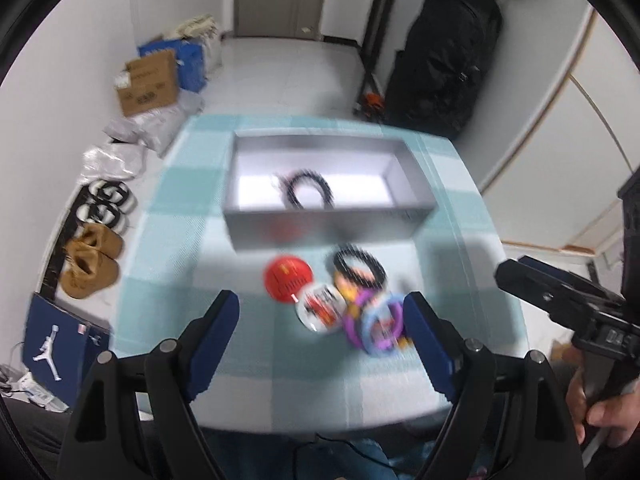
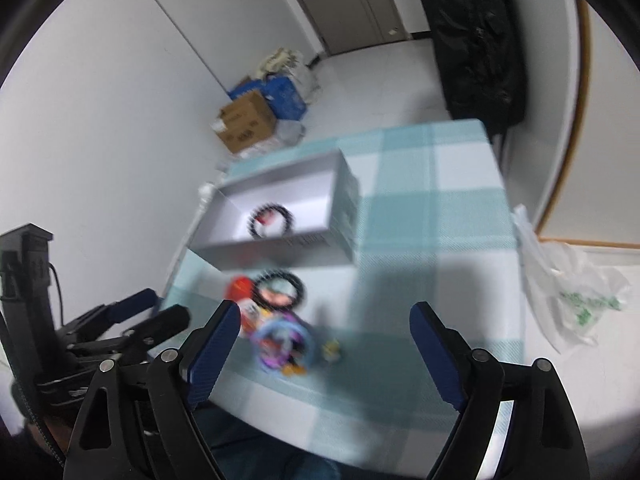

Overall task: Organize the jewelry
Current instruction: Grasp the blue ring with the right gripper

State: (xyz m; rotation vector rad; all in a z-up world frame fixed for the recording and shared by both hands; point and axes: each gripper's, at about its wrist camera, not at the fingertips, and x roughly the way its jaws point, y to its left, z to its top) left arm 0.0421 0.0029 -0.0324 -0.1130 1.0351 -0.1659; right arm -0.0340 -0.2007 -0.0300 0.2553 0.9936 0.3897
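- Left gripper (image 1: 322,312): jaws spread wide, nothing held, hovering over the near edge of the table above the loose pile.
- Right gripper (image 2: 320,328): also spread and empty, off to the right of the pile. Fingers are black linkages with blue pads (image 2: 214,344).
- Pile (image 1: 352,304), near side of the table, just in front of the box: overlapping hoop bracelets in purple and light blue, a black beaded bracelet (image 1: 360,270), a red disc (image 1: 288,283), a white round badge-like piece (image 1: 322,307). Motion blur, details unclear.
- Grey box (image 1: 326,224): open, rectangular, matte card-like walls, pale floor. One black beaded bracelet (image 1: 310,194) lies inside.
- Progress estimate: early, one piece boxed, the rest of the pile left to move.
- Tablecloth (image 1: 180,240): teal and white check, woven look.
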